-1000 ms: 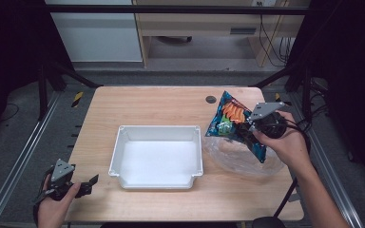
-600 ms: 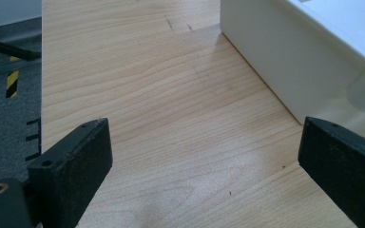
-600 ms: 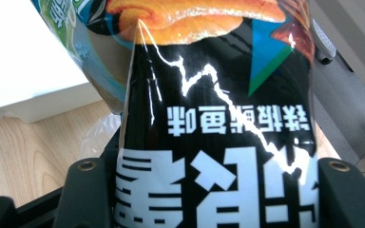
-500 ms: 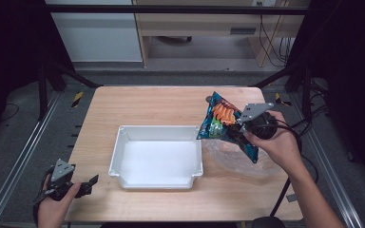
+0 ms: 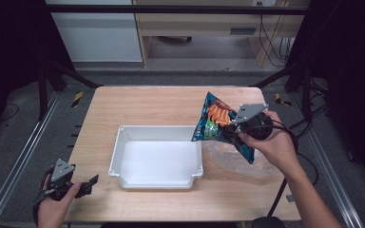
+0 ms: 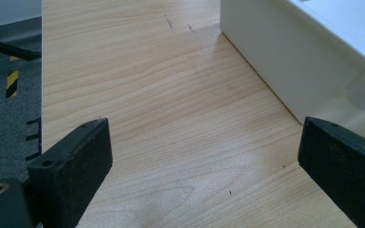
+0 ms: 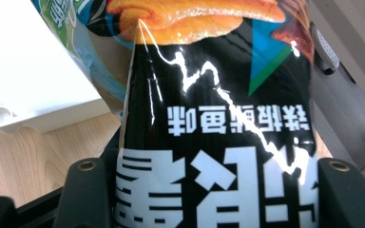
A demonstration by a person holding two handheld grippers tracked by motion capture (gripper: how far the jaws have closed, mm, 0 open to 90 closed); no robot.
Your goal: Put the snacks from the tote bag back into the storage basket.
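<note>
The right gripper is clamping its jaws on something, with the right hand wrapping its body from behind. The left gripper is lying level, jaws gaping wide, with the left hand gripping its rear.

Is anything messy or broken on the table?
Nothing spilled or broken. The snack bag hangs tilted in the right gripper beside the white tray, and a crumpled clear plastic sheet lies under it on the table.
</note>
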